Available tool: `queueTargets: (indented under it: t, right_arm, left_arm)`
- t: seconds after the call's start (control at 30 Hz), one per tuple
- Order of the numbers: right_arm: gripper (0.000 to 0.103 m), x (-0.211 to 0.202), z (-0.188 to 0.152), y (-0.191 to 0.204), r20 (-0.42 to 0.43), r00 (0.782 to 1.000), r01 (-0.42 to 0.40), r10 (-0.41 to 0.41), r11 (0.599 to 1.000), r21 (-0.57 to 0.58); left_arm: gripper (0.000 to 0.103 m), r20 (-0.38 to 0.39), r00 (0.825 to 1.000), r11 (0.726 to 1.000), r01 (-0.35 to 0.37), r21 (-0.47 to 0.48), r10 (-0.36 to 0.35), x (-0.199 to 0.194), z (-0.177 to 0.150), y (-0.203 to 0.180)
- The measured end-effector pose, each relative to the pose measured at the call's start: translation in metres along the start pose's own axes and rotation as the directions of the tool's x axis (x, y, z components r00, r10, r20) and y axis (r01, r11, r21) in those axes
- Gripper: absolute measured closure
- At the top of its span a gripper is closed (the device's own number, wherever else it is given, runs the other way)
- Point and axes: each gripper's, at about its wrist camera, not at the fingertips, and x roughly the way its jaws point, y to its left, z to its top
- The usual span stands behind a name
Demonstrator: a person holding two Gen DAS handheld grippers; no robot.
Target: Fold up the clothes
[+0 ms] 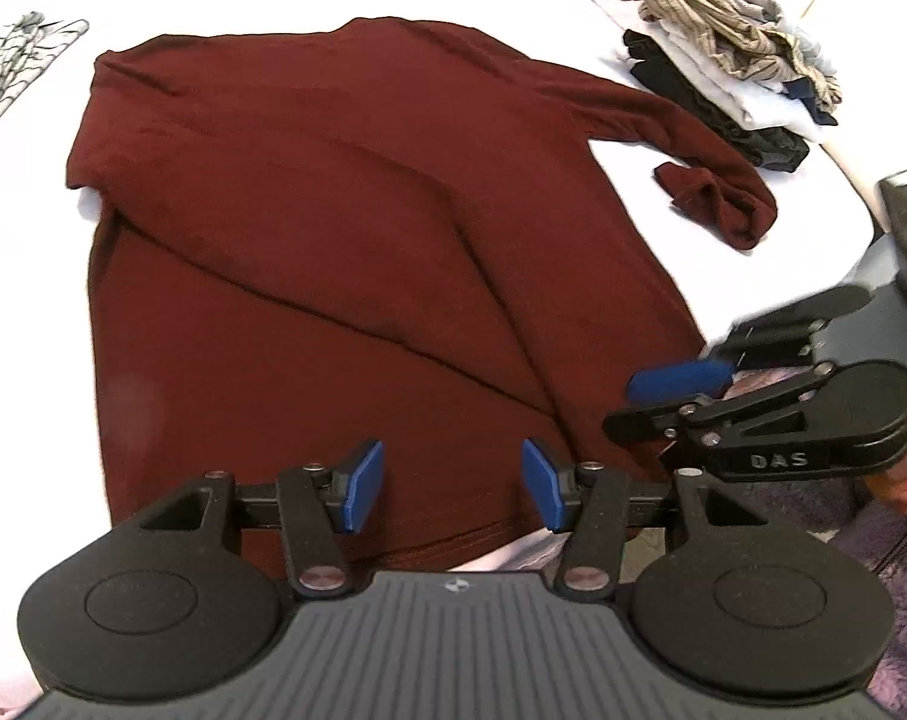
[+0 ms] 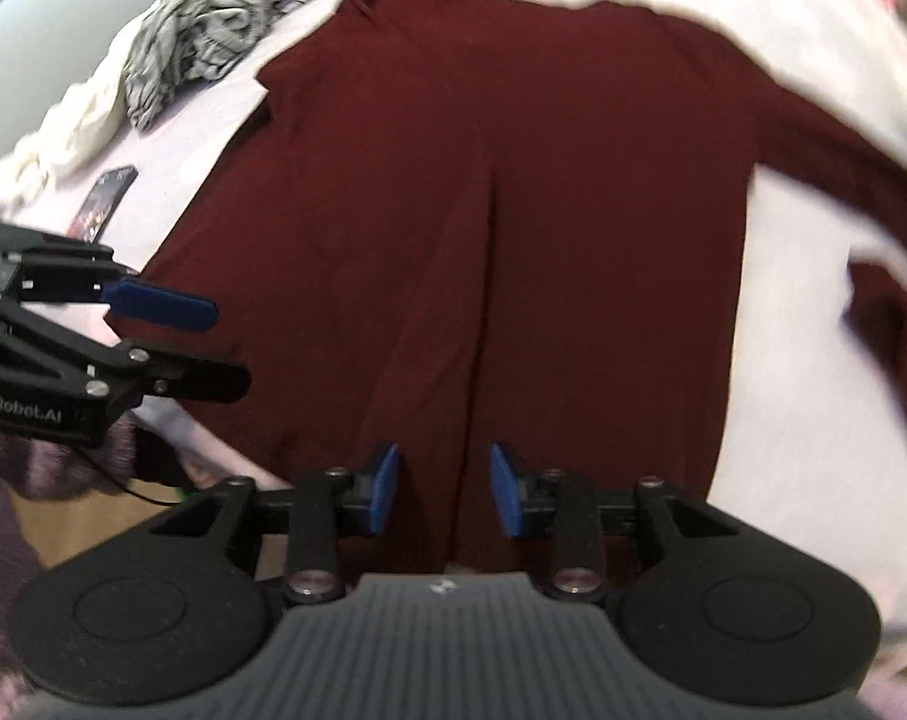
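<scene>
1. White bed fills the background of both views. A stack of folded clothes sits at the upper right of the left wrist frame, and a grey patterned garment lies crumpled at the upper left of the right wrist frame.
2. The maroon shirt lies spread over the centre of the bed, hem toward the cameras. One sleeve already lies diagonally across the body; the other sleeve reaches out toward the stack, cuff bunched.
3. Step in hand, as I judge it: the sleeve folds are partly done and both tools are poised at the hem end.
4. Next move probably calls for bringing the outstretched sleeve in over the body, or pinching the hem at two points and carrying it up toward the collar; either needs a clean grip on the fabric edge.
5. Left tool: jaws apart, blue pads above the hem, holding nothing.
6. Right tool: jaws also apart, over a centre crease near the hem, empty; contact with the cloth cannot be told.
</scene>
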Motion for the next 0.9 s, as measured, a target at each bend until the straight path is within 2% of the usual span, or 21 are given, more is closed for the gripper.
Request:
queueTargets:
  t: [0.1, 0.2, 0.33, 0.4, 0.43, 0.5, 0.53, 0.57, 0.63, 0.73, 0.9]
  right_arm:
    - [0.1, -0.002, -0.004, -0.004, 0.011, 1.0, -0.027, 0.026, 0.999, 0.017]
    - [0.1, -0.018, -0.007, -0.011, 0.068, 0.998, -0.016, 0.012, 0.998, 0.055]
    - [0.1, -0.029, -0.011, -0.035, 0.09, 0.987, 0.116, -0.13, 0.982, 0.148]
    - [0.1, -0.027, -0.012, -0.042, 0.079, 0.981, 0.161, -0.176, 0.973, 0.167]
    - [0.093, -0.025, -0.012, -0.045, 0.072, 0.978, 0.181, -0.195, 0.968, 0.172]
    - [0.087, -0.026, -0.015, -0.043, 0.074, 0.971, 0.212, -0.225, 0.965, 0.156]
    - [0.075, -0.028, -0.017, -0.041, 0.077, 0.968, 0.227, -0.24, 0.963, 0.144]
    - [0.069, -0.032, -0.02, -0.039, 0.093, 0.963, 0.241, -0.253, 0.962, 0.125]
    - [0.068, -0.04, -0.022, -0.029, 0.142, 0.96, 0.232, -0.242, 0.969, 0.078]
    - [0.068, -0.043, -0.021, -0.012, 0.181, 0.968, 0.174, -0.172, 0.985, 0.005]
    - [0.068, -0.029, -0.01, 0.023, 0.177, 0.98, 0.121, -0.095, 0.982, -0.144]
  left_arm:
    - [0.054, -0.01, 1.0, 1.0, -0.003, 0.013, 0.003, 0.005, 0.003, -0.006]
    - [0.054, -0.023, 1.0, 1.0, -0.011, 0.022, 0.011, 0.008, 0.003, -0.008]
    - [0.054, -0.041, 0.998, 0.999, -0.041, 0.01, 0.042, 0.011, 0.002, -0.006]
    - [0.054, -0.046, 0.998, 0.999, -0.054, 0.002, 0.054, 0.012, 0.001, -0.005]
    - [0.054, -0.045, 0.997, 0.998, -0.057, 0.001, 0.057, 0.011, 0.0, -0.004]
    - [0.054, -0.041, 0.997, 0.998, -0.06, 0.004, 0.06, 0.01, 0.0, -0.005]
    - [0.054, -0.039, 0.997, 0.998, -0.061, 0.004, 0.061, 0.009, -0.001, -0.005]
    - [0.054, -0.037, 0.997, 0.998, -0.064, 0.004, 0.064, 0.009, -0.001, -0.005]
    - [0.054, -0.036, 0.997, 0.997, -0.072, 0.002, 0.072, 0.008, -0.001, -0.005]
    - [0.054, -0.02, 0.995, 0.995, -0.096, -0.011, 0.096, 0.004, -0.001, -0.003]
    - [0.054, 0.018, 0.987, 0.985, -0.156, -0.071, 0.157, -0.013, 0.011, 0.027]
